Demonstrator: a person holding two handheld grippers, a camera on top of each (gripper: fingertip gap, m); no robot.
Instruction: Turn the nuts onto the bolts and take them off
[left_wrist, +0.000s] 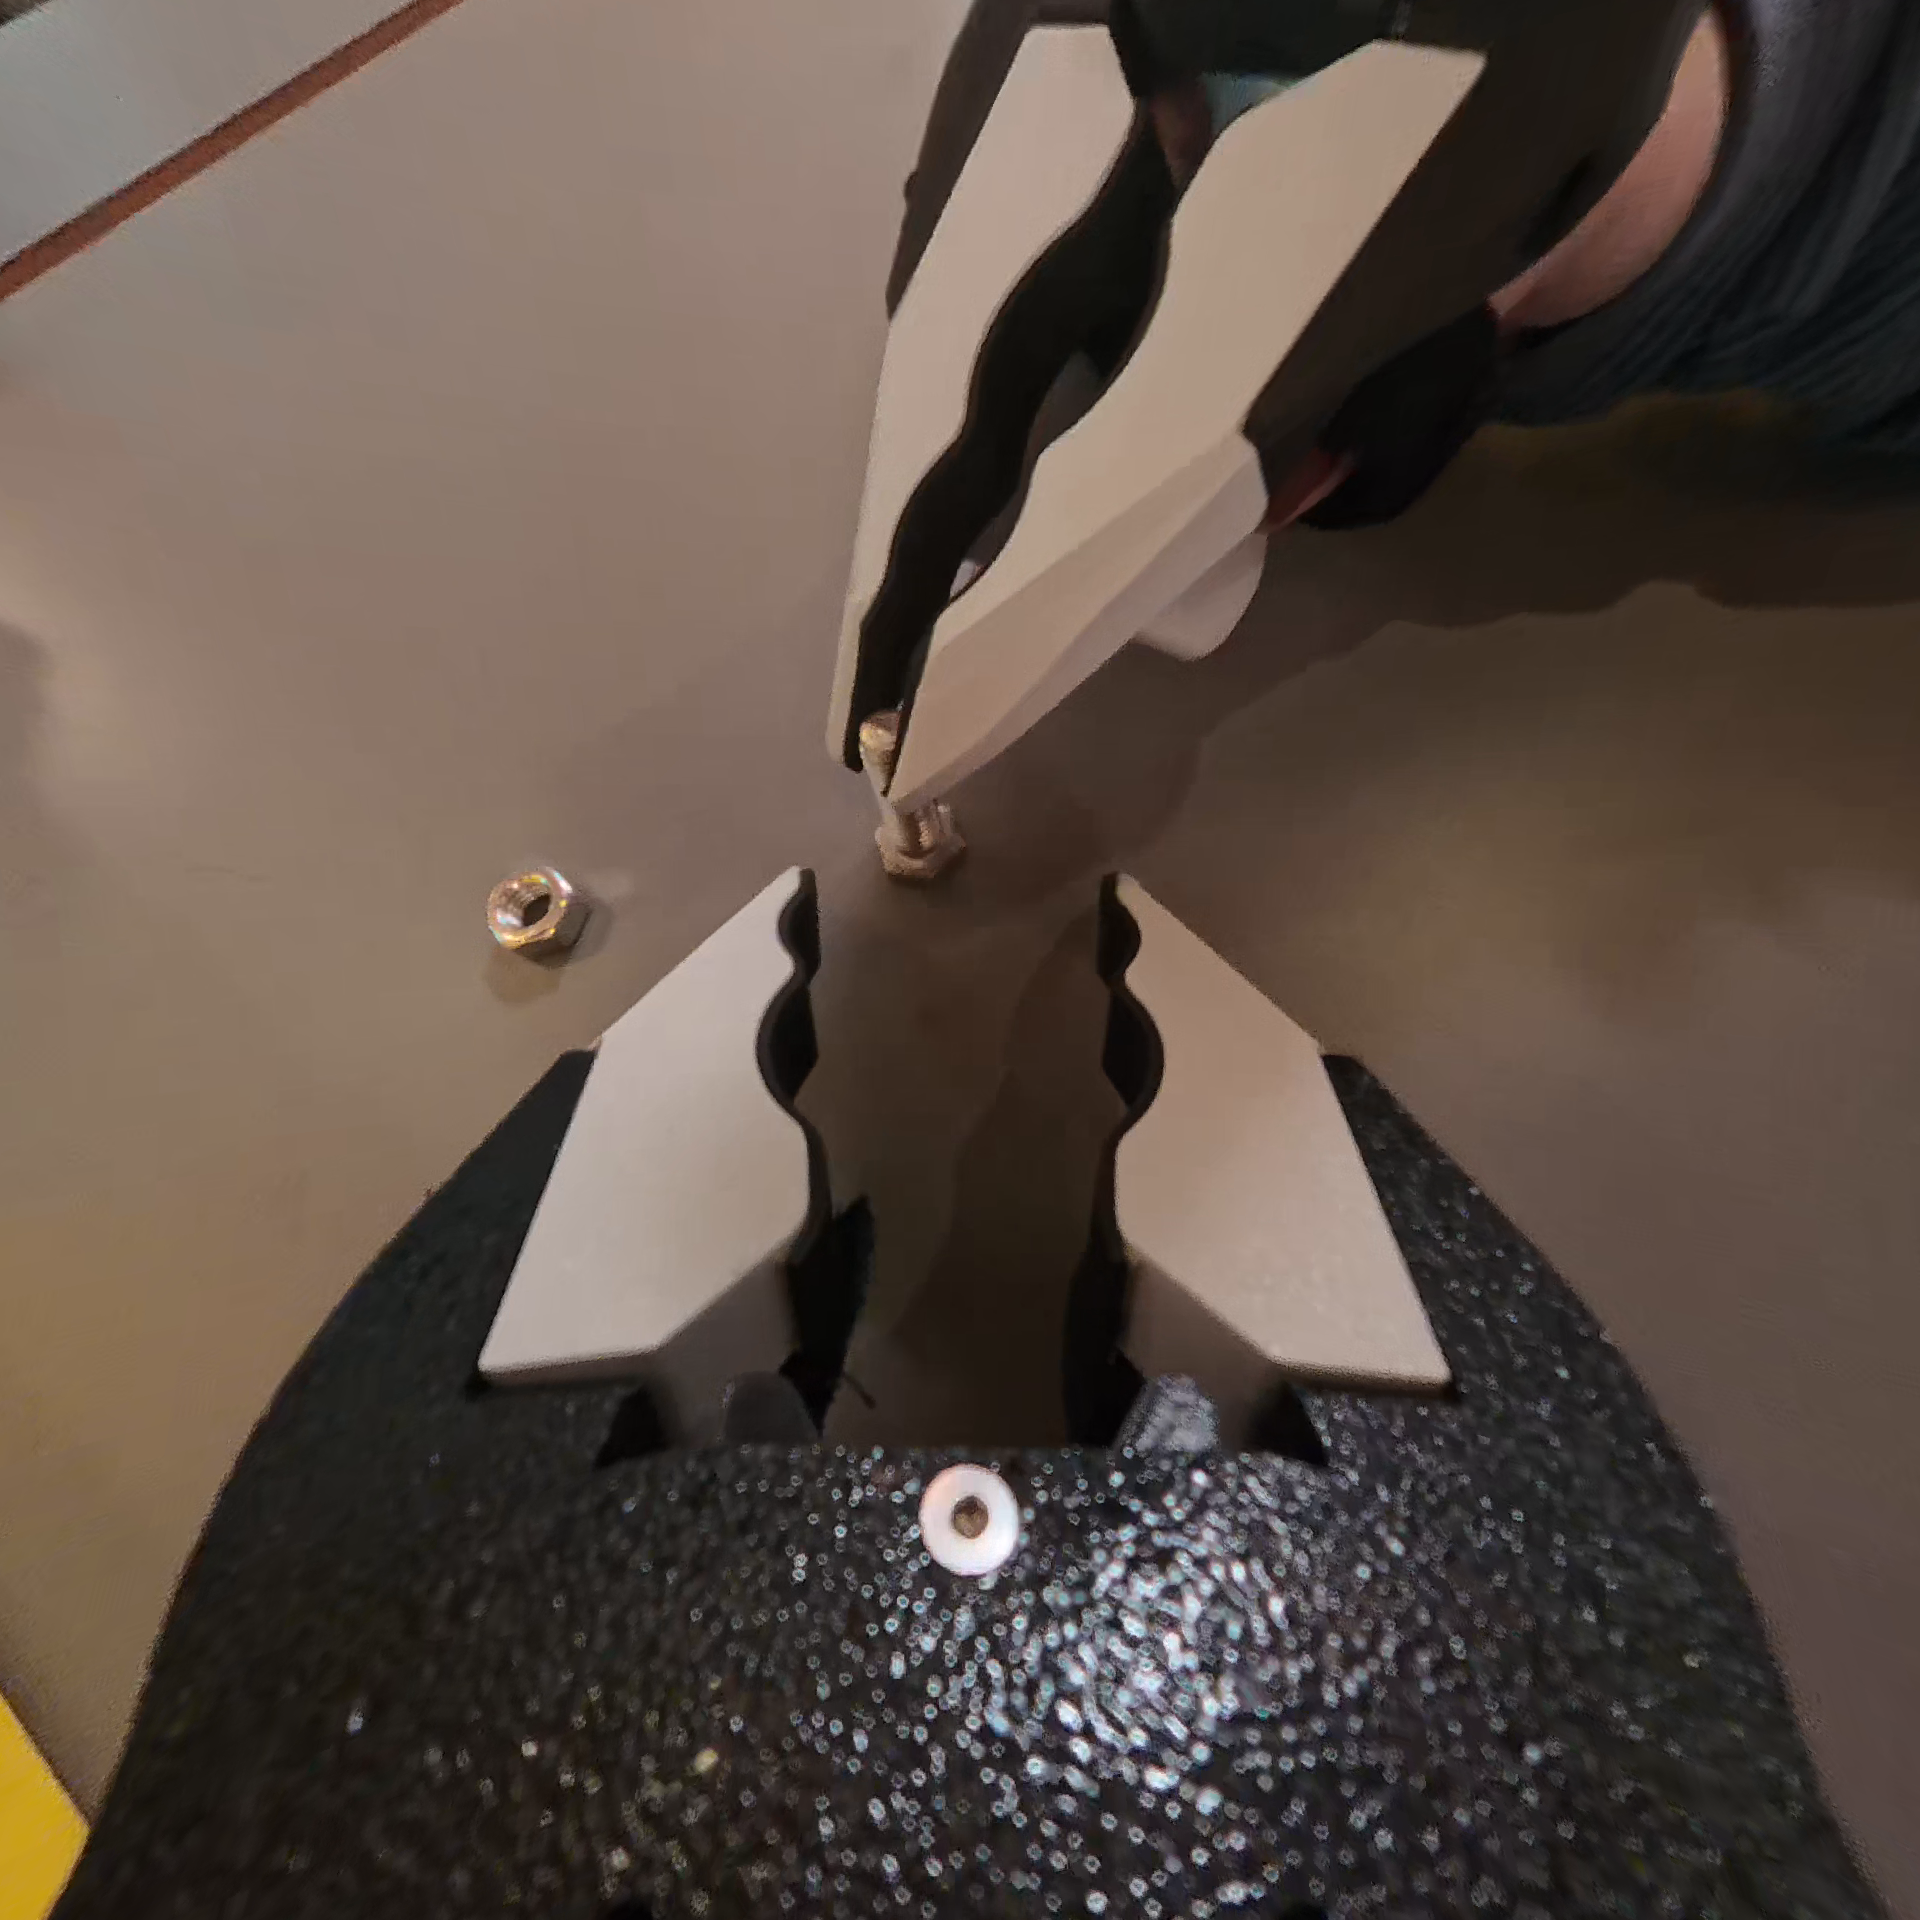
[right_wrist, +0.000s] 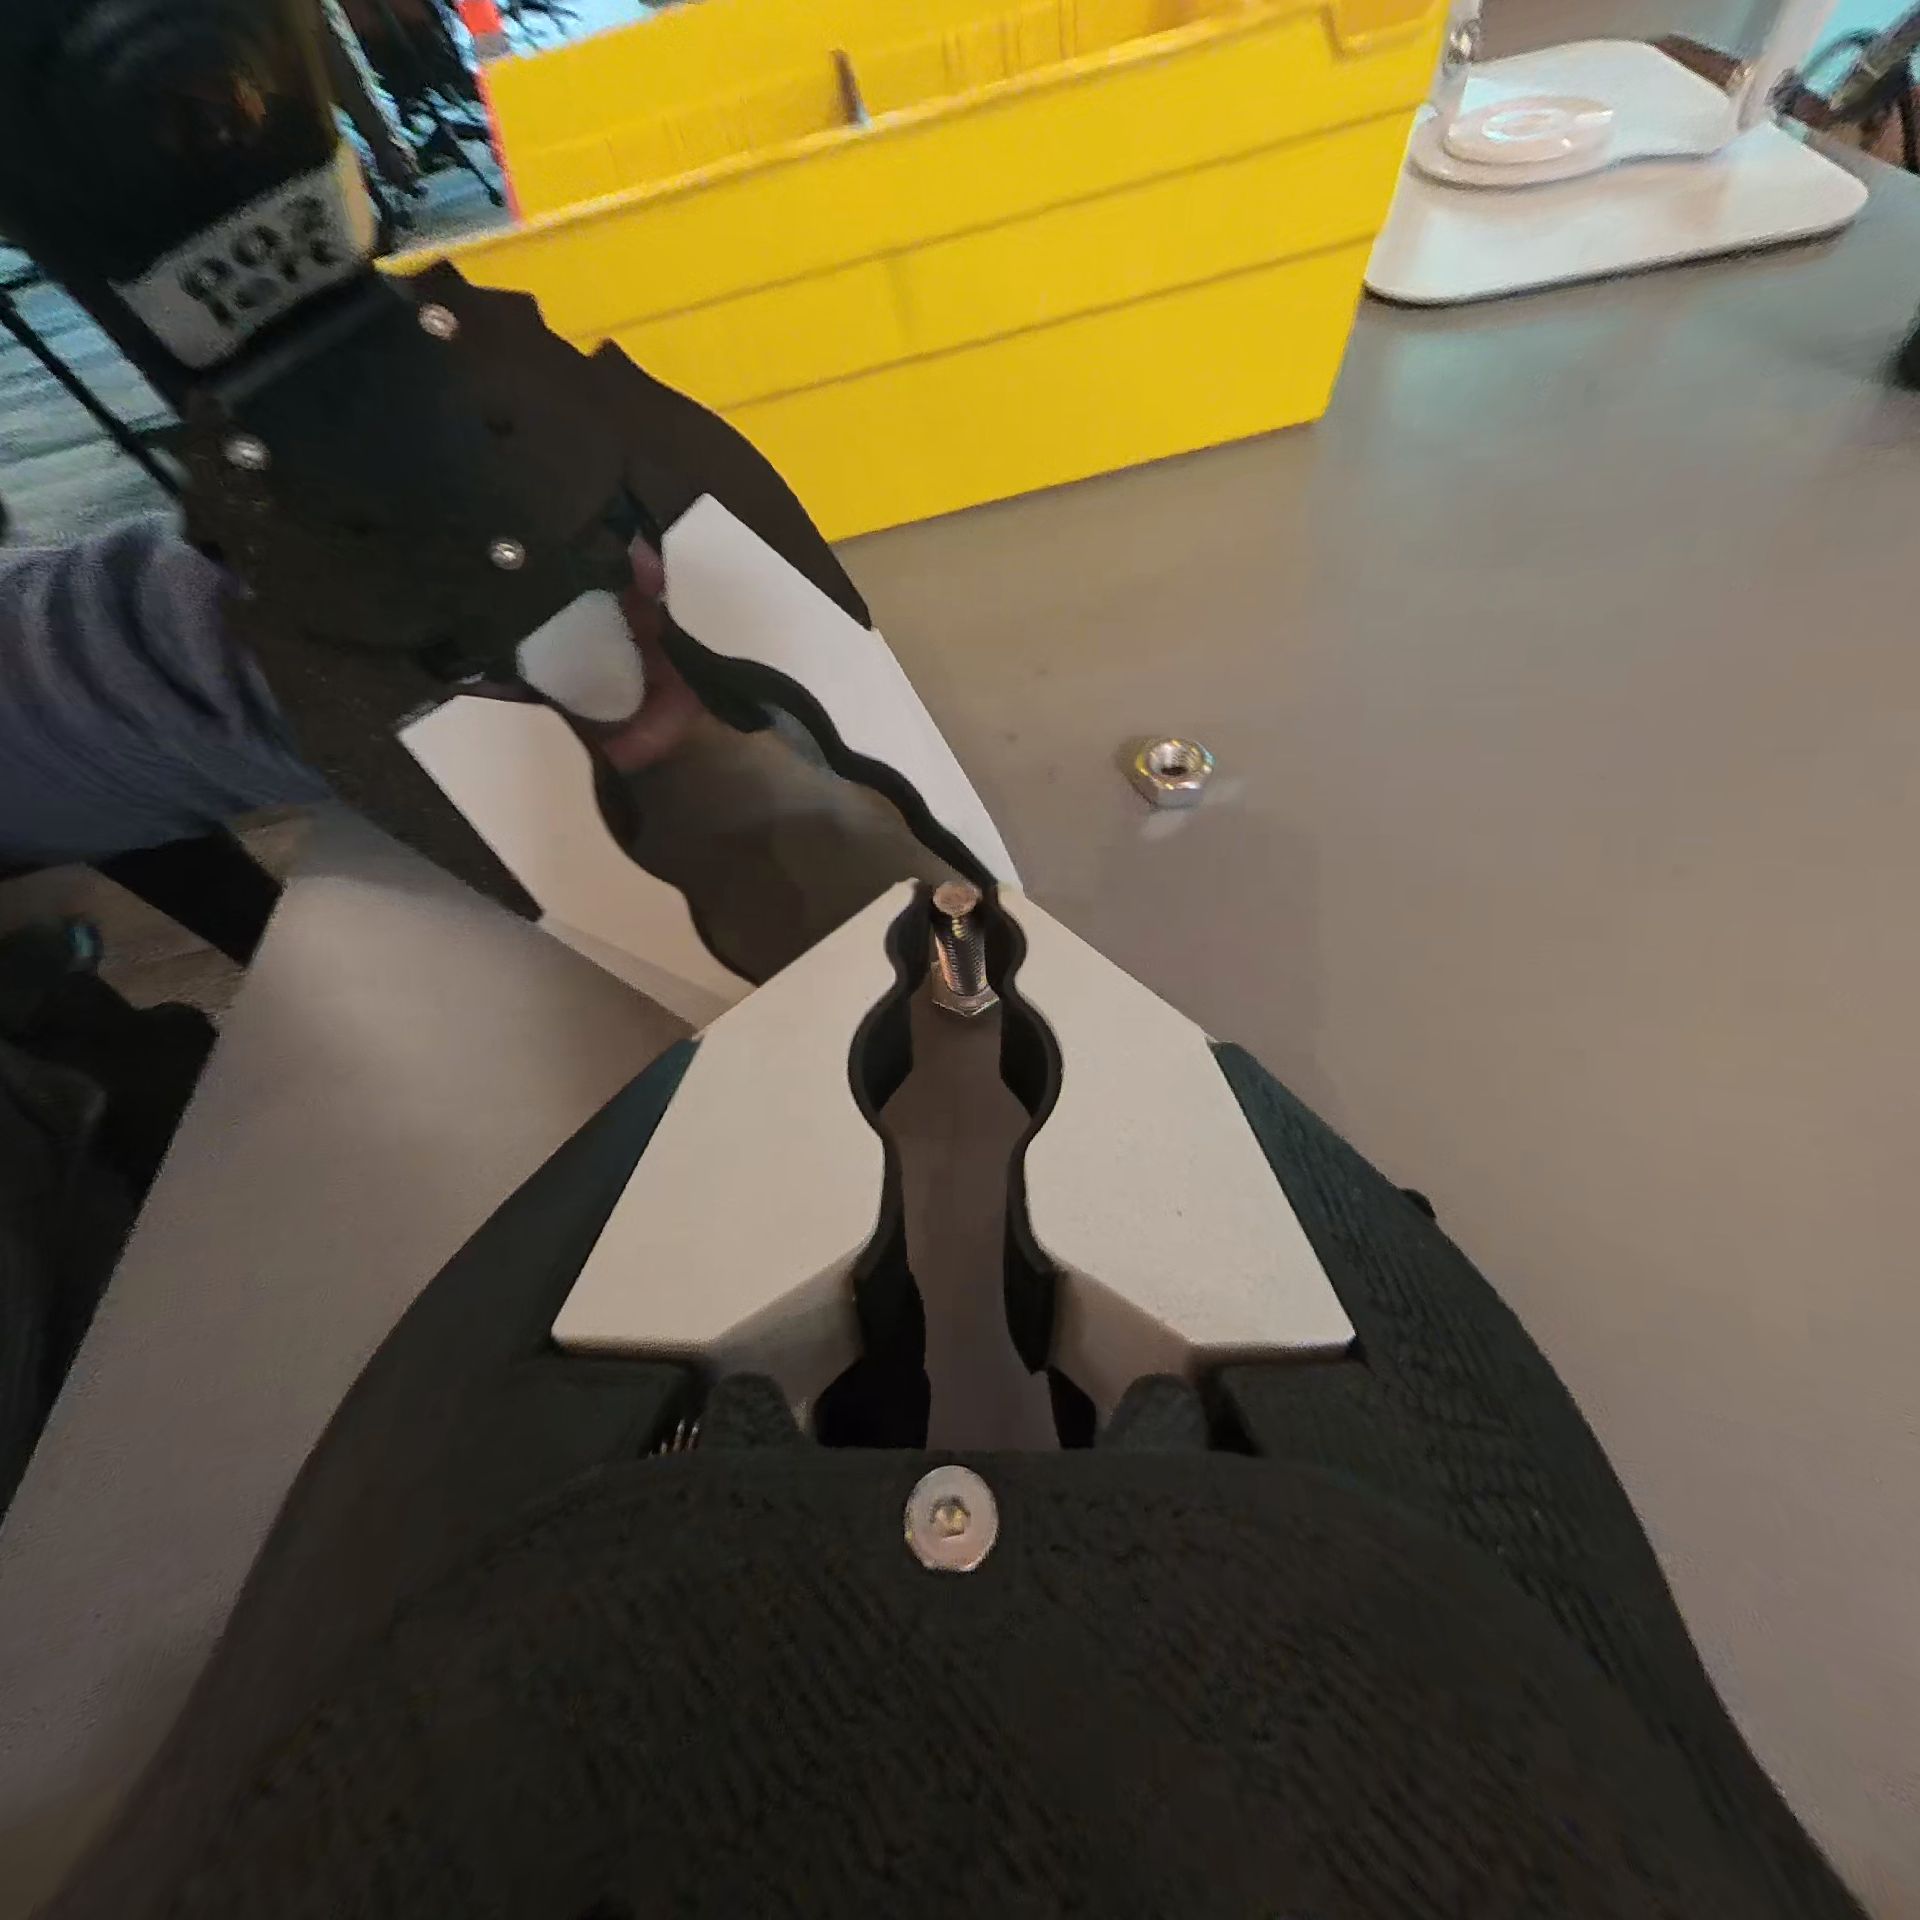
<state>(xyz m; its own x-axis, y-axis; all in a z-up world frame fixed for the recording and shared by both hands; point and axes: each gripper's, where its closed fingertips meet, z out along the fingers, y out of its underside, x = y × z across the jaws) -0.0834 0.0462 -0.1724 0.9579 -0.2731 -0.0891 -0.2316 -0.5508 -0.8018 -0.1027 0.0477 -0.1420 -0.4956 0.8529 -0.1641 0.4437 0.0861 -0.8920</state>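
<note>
A small silver bolt (right_wrist: 954, 951) stands upright on the grey table (right_wrist: 1507, 831) with a hex piece (right_wrist: 962, 1004) at its base; I cannot tell whether that is its head or a nut. My right gripper (right_wrist: 956, 896) is shut on the bolt's top end. In the left wrist view it comes down from above (left_wrist: 881, 750) onto the bolt (left_wrist: 914, 821). My left gripper (left_wrist: 958, 891) is open and empty, its tips just short of the bolt's base. Its white fingers (right_wrist: 831, 665) show at left in the right wrist view. A loose hex nut (left_wrist: 537, 912) lies flat on the table, also seen in the right wrist view (right_wrist: 1169, 771).
A yellow bin (right_wrist: 987, 260) stands at the back of the table, with a white stand base (right_wrist: 1621, 177) to its right. The table's edge (right_wrist: 135, 1195) runs close on the left. A person's sleeve (left_wrist: 1787, 260) is behind the right gripper.
</note>
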